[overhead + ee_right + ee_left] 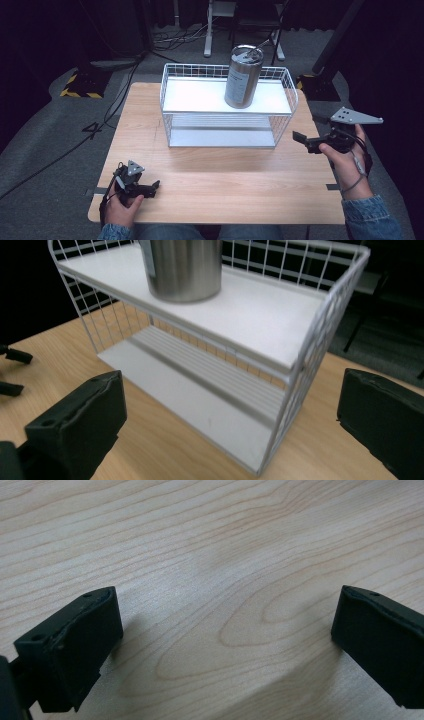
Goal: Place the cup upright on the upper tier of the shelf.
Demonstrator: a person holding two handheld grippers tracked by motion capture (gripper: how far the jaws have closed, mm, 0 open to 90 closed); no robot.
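Observation:
A steel tumbler point(243, 77) with a label and a lid stands upright toward the right of the top shelf of a white two-tier wire rack point(291, 89) at the back of the wooden table point(220, 185). My left gripper point(154, 189) rests low at the table's front left corner, open, with only bare wood between its jaws point(227, 630). My right gripper point(304, 141) hovers off the rack's right front corner, open and holding nothing. In the right gripper view point(230, 410) it faces that corner of the rack point(260, 310), with the tumbler point(182, 267) up at the back.
The rack's lower shelf point(210, 415) has nothing on it. Bare wood spreads in front of the rack. Cables point(75, 145) trail over the grey floor at the left, and a yellow-and-black striped base point(80, 86) and stand legs point(207, 45) lie beyond the table.

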